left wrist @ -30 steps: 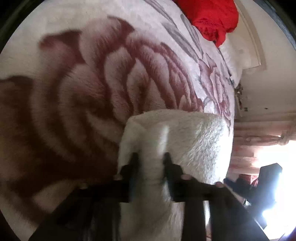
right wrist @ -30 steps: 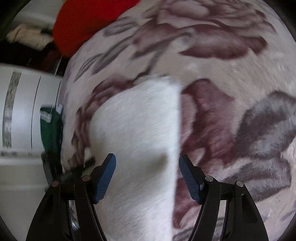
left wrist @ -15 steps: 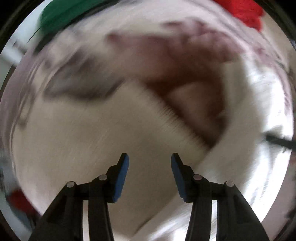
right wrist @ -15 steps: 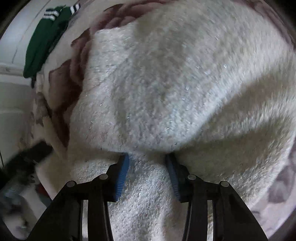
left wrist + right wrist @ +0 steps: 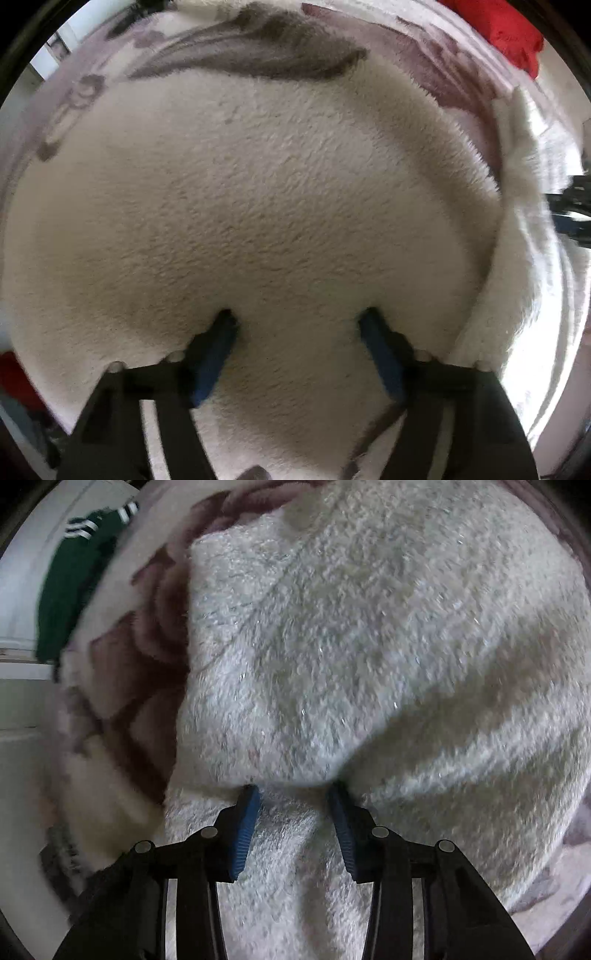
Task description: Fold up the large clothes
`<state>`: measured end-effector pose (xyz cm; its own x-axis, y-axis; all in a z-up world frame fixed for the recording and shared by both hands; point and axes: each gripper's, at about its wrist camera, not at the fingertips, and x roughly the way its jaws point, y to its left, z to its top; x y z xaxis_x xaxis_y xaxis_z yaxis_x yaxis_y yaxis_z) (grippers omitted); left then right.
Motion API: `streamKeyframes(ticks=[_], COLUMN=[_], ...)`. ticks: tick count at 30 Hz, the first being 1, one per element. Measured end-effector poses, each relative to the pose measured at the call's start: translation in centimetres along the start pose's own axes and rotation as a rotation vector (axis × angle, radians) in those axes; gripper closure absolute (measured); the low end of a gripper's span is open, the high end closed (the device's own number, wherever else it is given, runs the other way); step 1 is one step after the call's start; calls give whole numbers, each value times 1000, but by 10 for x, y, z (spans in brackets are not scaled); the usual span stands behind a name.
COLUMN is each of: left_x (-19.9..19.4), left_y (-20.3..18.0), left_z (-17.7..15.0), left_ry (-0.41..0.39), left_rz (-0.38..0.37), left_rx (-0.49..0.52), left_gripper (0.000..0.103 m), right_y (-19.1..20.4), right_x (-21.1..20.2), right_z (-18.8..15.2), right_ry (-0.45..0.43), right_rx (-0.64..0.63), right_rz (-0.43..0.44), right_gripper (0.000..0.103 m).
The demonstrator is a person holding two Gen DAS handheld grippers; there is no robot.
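Note:
A large fluffy white garment (image 5: 258,192) lies on a rose-patterned blanket (image 5: 258,48) and fills most of both views. My left gripper (image 5: 299,321) stands open, its blue pads (image 5: 214,350) wide apart, with the garment's fabric lying between and over the tips. My right gripper (image 5: 293,794) is partly closed, its blue pads (image 5: 245,823) pinching a bunched fold of the white garment (image 5: 369,646). The fingertips of both grippers are partly buried in the pile.
A red cloth (image 5: 506,33) lies at the far right of the blanket. A green garment with white stripes (image 5: 77,576) hangs at the blanket's left edge by a white wall (image 5: 22,590). The right gripper's dark arm (image 5: 569,210) shows at right.
The left gripper let go of the garment's edge, swung over, opened wide and now sits low on the garment. The right gripper closed on a fold and has held it since.

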<state>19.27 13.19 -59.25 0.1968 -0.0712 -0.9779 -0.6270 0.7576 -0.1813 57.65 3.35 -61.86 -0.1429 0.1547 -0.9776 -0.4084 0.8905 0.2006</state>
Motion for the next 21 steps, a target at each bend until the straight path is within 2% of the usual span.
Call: streamKeyframes(ticks=[1, 3, 5, 8, 10, 12, 13, 17, 18, 19, 20, 21], left_x=[2, 7, 8, -2, -21, -43, -50, -44, -39, -35, -27, -26], left_y=[2, 7, 7, 2, 4, 4, 1, -13, -18, -22, -28, -32], left_z=[3, 10, 17, 24, 29, 27, 26, 19, 15, 12, 6, 1], left_ry=[9, 54, 102, 127, 112, 83, 77, 162, 187, 203, 225, 230], left_rz=[-90, -101, -93, -113, -147, -179, -193, -313, -323, -321, -297, -273], left_rx=[0, 0, 6, 23, 28, 47, 57, 106, 130, 158, 192, 206], left_gripper=[0, 0, 0, 0, 0, 0, 0, 1, 15, 34, 83, 85], right_y=[5, 14, 17, 9, -18, -40, -58, -99, -112, -122, -129, -132], right_x=[2, -2, -21, -55, -82, -95, -99, -70, -52, -37, -21, -7], right_z=[3, 8, 4, -16, -51, -85, -113, -208, -234, -255, -273, -285], right_ry=[2, 24, 16, -28, -49, -58, -55, 14, 52, 80, 106, 124], right_rx=[-3, 11, -12, 7, 97, 173, 233, 414, 484, 548, 606, 635], right_rz=[-28, -79, -88, -6, 100, 163, 199, 228, 255, 276, 312, 345], right_gripper=[57, 58, 58, 56, 50, 43, 41, 41, 41, 41, 41, 41])
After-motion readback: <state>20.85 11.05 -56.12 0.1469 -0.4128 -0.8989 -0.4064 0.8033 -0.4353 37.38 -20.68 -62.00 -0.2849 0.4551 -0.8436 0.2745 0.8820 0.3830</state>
